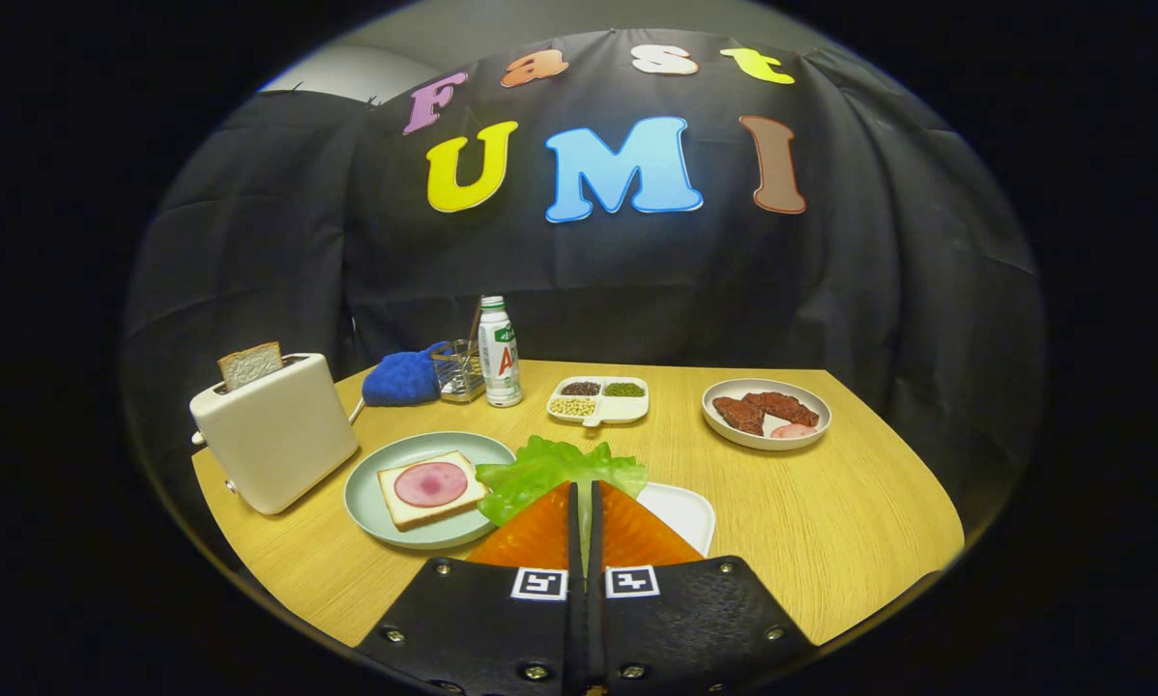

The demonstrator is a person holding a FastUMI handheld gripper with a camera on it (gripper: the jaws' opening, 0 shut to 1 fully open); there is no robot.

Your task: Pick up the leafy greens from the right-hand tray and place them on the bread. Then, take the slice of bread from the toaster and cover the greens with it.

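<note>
The wooden table (830, 522) carries everything, and the biggest thing on it is the white toaster (275, 435) at the left, with 1 slice of bread (249, 364) standing upright out of its slot. Next to the toaster sits a pale green plate (371, 503) holding a second bread slice (431, 490) that lies flat with a round of ham (431, 483) on top. Just right of that plate is the white tray (685, 512), and the leafy greens (555, 469) spread above it, one frilled edge reaching toward the green plate. The gripper (584, 507) has its 2 fingers drawn almost together, only a thin slit between them, and the leaf's pale stem shows in that slit — so the fingers appear to be pinched on the greens, though whether the leaf is lifted clear of the tray I cannot tell. Further back stand a bottle (500, 353), a blue cloth (403, 379), a divided dish of grains (598, 398) and a plate of meat (767, 414). The greens look light, thin and floppy — likely to droop, fold or slip from a loose hold. The firmer stem near the base is the sensible place to grip.
</note>
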